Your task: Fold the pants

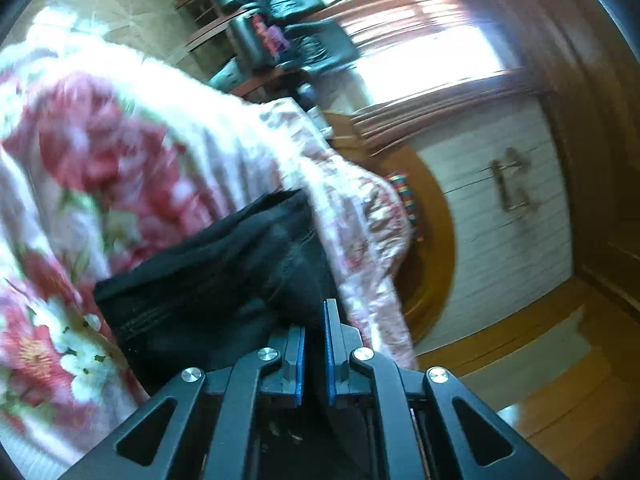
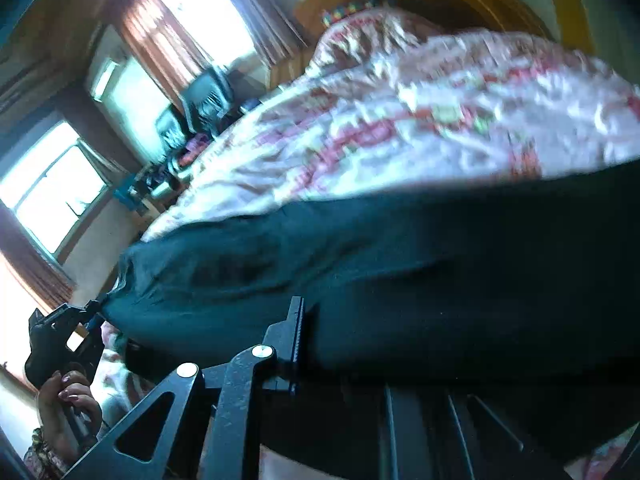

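The dark pants (image 2: 400,264) hang stretched between my two grippers above a bed with a floral bedspread (image 2: 400,120). In the right wrist view my left gripper (image 2: 94,310) pinches one bunched corner of the cloth at the far left, with a person's hand (image 2: 68,396) on its grip. My right gripper (image 2: 320,320) is shut on the near edge; one finger (image 2: 296,340) shows and the cloth drapes over the other. In the left wrist view my left gripper (image 1: 315,318) has its blue pads nearly together with the pants (image 1: 200,280) running in between.
The floral bedspread (image 1: 100,152) fills the left. Beyond it stand a curved wooden headboard (image 1: 436,220), a white panelled door (image 1: 512,200), a bright curtained window (image 1: 420,52) and black chairs (image 1: 280,20). Wooden floor (image 1: 560,380) lies at lower right.
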A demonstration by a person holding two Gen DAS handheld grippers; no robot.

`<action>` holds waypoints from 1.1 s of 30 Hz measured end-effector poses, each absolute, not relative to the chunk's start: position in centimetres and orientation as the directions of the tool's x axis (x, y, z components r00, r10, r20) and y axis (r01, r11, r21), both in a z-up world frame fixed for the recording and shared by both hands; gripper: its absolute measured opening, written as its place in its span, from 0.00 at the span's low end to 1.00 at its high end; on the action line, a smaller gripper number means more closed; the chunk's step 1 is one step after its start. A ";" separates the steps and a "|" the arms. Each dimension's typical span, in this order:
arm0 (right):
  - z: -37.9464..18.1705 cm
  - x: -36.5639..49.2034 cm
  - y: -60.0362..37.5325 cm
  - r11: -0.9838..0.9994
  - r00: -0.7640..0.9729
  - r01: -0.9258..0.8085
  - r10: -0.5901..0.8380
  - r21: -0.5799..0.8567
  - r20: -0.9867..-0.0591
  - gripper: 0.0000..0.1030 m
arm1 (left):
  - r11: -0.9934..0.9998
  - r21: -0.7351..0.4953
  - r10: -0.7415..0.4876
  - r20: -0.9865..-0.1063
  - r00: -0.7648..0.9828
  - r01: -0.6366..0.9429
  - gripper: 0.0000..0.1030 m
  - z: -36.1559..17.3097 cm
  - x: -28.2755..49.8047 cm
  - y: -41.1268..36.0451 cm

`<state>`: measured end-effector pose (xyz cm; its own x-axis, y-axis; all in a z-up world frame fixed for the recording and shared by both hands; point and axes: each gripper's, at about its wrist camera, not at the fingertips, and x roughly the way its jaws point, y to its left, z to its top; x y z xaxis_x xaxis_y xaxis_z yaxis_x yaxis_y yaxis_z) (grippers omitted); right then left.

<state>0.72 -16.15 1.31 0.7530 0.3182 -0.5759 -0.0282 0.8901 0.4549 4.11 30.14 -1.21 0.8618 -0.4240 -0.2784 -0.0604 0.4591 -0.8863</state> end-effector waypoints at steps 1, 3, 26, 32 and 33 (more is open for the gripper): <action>1.9 0.3 -16.0 0.893 0.761 -0.045 0.321 0.448 -0.564 0.15 | 0.477 -0.877 -0.415 -0.284 0.864 -0.058 0.07 -0.8 3.6 30.2; 1.9 -0.1 -15.9 0.885 0.751 -0.055 0.341 0.461 -0.566 0.15 | 0.528 -0.845 -0.384 -0.328 0.863 -0.086 0.07 -0.6 2.6 29.9; -4.8 -0.8 -15.0 0.871 0.606 -0.041 0.412 0.490 -0.681 0.14 | 0.769 -0.518 -0.066 -0.646 0.760 -0.374 0.09 -1.9 1.3 27.5; -5.1 -0.5 -15.7 0.845 0.596 -0.023 0.440 0.534 -0.671 0.17 | 0.738 -0.531 -0.054 -0.660 0.749 -0.415 0.33 -2.1 0.8 28.2; -5.2 -0.5 -15.9 0.834 0.594 -0.018 0.453 0.552 -0.665 0.19 | 0.744 -0.530 -0.044 -0.647 0.761 -0.407 0.34 -1.6 0.5 28.1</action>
<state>-0.52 -15.88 -5.16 0.5937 0.4530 -0.6651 -0.0184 0.8339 0.5516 0.51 28.09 -1.64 0.7613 -0.0442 -0.6469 -0.4072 0.7439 -0.5300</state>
